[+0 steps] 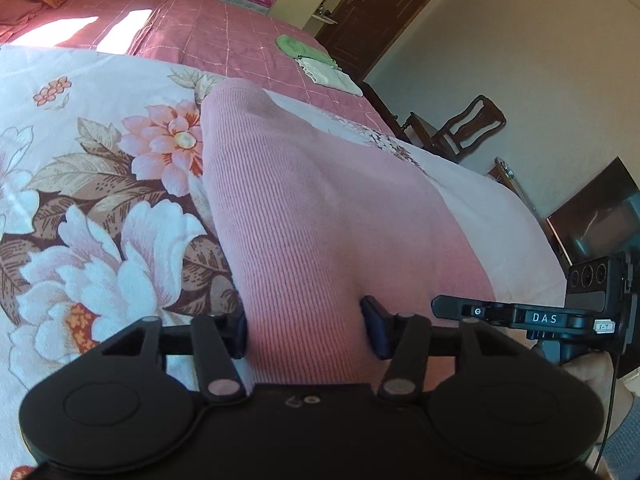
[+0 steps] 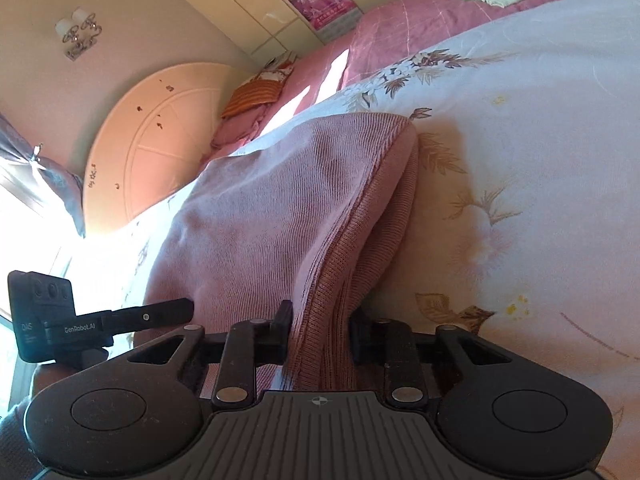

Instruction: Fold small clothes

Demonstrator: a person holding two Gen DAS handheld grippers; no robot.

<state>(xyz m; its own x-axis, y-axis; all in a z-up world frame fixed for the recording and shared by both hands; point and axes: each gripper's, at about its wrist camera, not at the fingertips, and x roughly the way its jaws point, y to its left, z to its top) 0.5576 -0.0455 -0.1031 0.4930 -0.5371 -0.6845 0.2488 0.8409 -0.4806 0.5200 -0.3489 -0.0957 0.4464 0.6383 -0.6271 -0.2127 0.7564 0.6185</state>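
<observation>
1. Pinching pink knit garment [image 1: 304, 208] with my left gripper [image 1: 306, 330]; jaws closed onto a bunched edge, cloth filling the gap.
2. Right gripper [image 2: 320, 328] also clamped on the same garment [image 2: 280, 200], jaws narrow, holding a stacked folded edge.
3. Garment lies on the floral bedspread [image 1: 100, 184] of the bed, near edge lifted into both jaws, rest draped on the cover.
4. Long axis runs straight away from my jaws toward the far rounded end; that end points up the bed.
5. Both hands equally near, side by side on the near edge.
6. Next, probably: carry near edge forward over far end.
</observation>
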